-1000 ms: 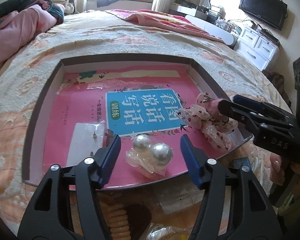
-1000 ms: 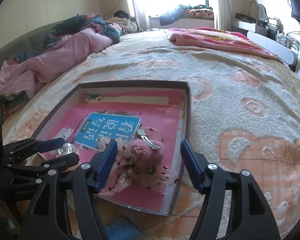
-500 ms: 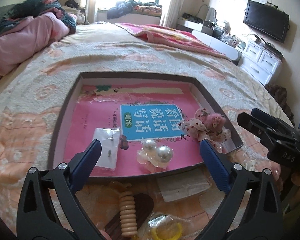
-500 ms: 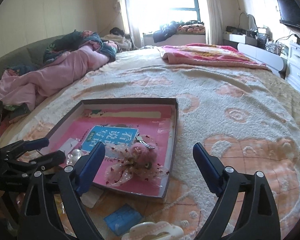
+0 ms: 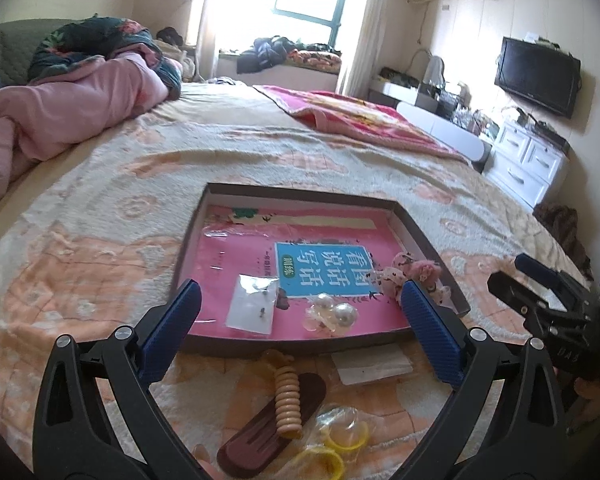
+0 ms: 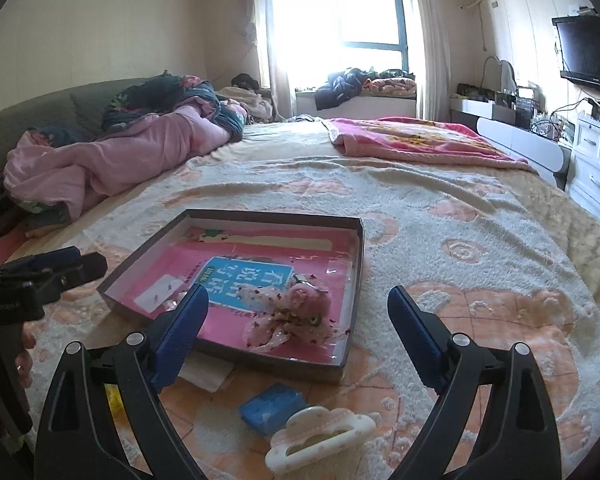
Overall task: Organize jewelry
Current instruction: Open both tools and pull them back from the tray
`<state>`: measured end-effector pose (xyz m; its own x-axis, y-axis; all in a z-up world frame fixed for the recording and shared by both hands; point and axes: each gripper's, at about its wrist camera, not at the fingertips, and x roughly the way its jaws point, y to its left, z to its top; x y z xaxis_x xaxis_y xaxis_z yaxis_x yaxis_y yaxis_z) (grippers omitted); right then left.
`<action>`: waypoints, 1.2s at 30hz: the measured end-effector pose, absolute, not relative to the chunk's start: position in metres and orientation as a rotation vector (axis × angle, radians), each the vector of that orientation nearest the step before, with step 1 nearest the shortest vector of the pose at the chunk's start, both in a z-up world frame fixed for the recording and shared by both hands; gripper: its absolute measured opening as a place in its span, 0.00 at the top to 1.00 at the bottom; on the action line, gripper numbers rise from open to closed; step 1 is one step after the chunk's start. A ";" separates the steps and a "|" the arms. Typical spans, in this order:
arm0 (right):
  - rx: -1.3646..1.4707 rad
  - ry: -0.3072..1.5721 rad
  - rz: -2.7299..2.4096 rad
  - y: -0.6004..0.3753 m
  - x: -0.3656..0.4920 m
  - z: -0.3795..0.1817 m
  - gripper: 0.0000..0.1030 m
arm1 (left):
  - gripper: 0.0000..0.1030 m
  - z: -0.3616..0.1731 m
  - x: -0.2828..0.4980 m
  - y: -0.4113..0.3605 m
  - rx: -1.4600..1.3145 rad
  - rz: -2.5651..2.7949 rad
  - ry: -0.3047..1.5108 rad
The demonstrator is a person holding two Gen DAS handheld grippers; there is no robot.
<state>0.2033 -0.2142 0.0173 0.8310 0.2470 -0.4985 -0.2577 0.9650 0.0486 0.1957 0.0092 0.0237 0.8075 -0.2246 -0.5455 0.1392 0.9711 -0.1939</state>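
A shallow dark-rimmed box with a pink book as its floor lies on the bed. In it lie a pearl hair piece, a small clear bag with earrings and a pink frilly hair clip. My left gripper is open and empty, held back above the box's near edge. My right gripper is open and empty, held back over the near right corner. In front of the box lie a brown hair clip with a beige comb and yellow rings in a bag.
A white cloud-shaped clip, a blue packet and a white paper lie on the blanket near the box. Pink bedding is piled at the far left. A white dresser and a TV stand to the right.
Both grippers have opened wide and pulled back and up from the box. The pearl piece and the pink clip stay lying in the box.
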 end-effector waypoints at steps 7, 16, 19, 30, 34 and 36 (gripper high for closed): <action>-0.027 0.528 0.292 -0.208 0.186 0.018 0.14 | 0.11 0.028 0.178 0.010 -0.135 -0.188 0.577; -0.047 0.550 0.305 -0.206 0.168 0.012 0.14 | 0.11 0.023 0.161 0.015 -0.131 -0.178 0.583; -0.054 0.561 0.309 -0.206 0.162 0.008 0.14 | 0.11 0.021 0.157 0.017 -0.134 -0.176 0.585; -0.063 0.596 0.302 -0.210 0.147 -0.001 0.14 | 0.11 0.011 0.139 0.011 -0.104 -0.200 0.605; -0.076 0.610 0.299 -0.212 0.142 -0.005 0.14 | 0.11 0.004 0.132 0.005 -0.081 -0.219 0.621; -0.078 0.614 0.296 -0.213 0.140 -0.006 0.14 | 0.11 0.000 0.128 0.002 -0.074 -0.225 0.628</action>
